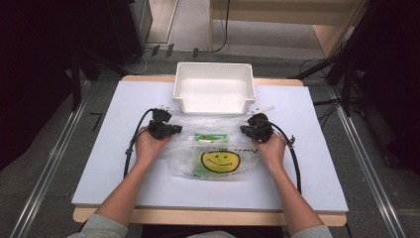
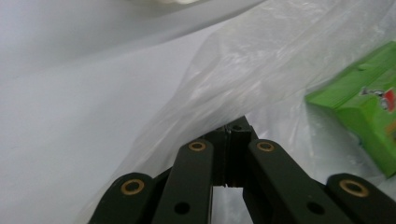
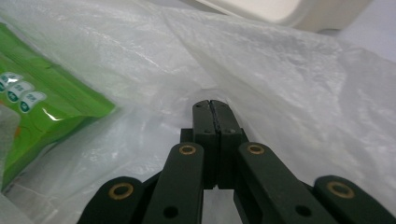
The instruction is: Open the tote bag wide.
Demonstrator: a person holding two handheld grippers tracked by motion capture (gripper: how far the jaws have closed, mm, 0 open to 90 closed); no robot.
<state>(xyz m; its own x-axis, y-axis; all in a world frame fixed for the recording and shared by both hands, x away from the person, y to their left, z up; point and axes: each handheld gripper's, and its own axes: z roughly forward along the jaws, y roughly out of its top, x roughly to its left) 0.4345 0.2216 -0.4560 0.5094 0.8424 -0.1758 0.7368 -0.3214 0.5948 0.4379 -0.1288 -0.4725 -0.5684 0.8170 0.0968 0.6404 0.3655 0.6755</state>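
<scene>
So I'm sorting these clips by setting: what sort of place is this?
Likely a lab or recording workspace, not a home: a small table under a white sheet, metal floor rails on both sides, cables on the floor, and dark stands around it.

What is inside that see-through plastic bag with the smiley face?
Through the plastic bag a green packet shows, lying near the bag's far end. Whether anything sits behind the yellow smiley print cannot be seen.
</scene>
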